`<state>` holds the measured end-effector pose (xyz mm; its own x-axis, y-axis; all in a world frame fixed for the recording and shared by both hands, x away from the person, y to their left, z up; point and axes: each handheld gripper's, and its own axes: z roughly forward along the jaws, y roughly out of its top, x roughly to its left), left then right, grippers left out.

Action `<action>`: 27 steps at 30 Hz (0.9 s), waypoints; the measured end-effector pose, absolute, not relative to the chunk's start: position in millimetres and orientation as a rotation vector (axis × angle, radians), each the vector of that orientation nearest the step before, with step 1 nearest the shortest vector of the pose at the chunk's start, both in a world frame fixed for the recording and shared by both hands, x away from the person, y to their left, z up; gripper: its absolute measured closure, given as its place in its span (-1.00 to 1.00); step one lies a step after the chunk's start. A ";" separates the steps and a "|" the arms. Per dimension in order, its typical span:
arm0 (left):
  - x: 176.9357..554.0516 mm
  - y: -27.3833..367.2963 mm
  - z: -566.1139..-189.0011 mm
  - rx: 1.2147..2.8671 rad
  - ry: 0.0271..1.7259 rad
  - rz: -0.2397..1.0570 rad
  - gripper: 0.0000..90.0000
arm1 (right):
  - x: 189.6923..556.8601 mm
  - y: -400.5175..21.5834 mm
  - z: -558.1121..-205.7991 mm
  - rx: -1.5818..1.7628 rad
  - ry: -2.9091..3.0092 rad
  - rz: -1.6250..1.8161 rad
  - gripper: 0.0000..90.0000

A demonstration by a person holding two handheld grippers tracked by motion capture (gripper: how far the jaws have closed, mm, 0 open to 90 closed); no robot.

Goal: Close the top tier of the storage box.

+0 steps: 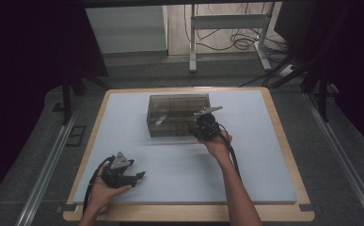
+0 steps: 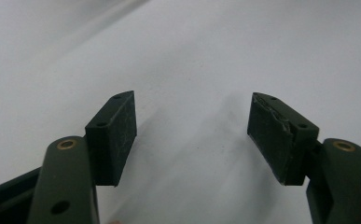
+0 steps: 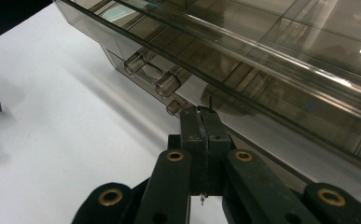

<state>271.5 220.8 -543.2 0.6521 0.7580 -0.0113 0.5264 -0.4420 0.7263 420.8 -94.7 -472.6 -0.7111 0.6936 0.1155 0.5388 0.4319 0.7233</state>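
The smoky plastic compartment box [image 1: 178,114] sits mid-table toward the far side. The right hand-held gripper [image 3: 205,116], jaws pinched together and empty, pokes at its latch [image 3: 152,74], so it could slip or shove the box. The left hand-held gripper [image 2: 192,135] gapes wide near-left.

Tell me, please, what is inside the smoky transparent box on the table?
Through the tinted lid of the box, dividers that form several compartments are visible, and those in sight look empty. Glare and dark plastic hide the rest. The shut right gripper is at its front edge.
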 end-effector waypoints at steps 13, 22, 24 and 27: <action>272.1 222.9 -543.2 2.146 0.996 0.411 -0.26 | 430.1 -93.2 -471.1 1.118 2.458 1.158 0.97; 271.9 223.7 -543.0 2.145 0.992 0.411 -0.26 | 433.5 -92.7 -468.5 1.124 2.444 1.176 0.97; 271.9 223.5 -543.1 2.146 0.992 0.410 -0.26 | 433.4 -92.8 -468.5 1.119 2.444 1.173 0.97; 271.9 223.4 -543.2 2.148 0.991 0.411 -0.26 | 433.4 -92.9 -468.6 1.119 2.443 1.174 0.97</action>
<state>271.9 223.4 -543.2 0.6532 0.7571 -0.0125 0.5260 -0.4418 0.7267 433.4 -92.9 -468.6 -0.6902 0.7120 0.1289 0.5456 0.3952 0.7390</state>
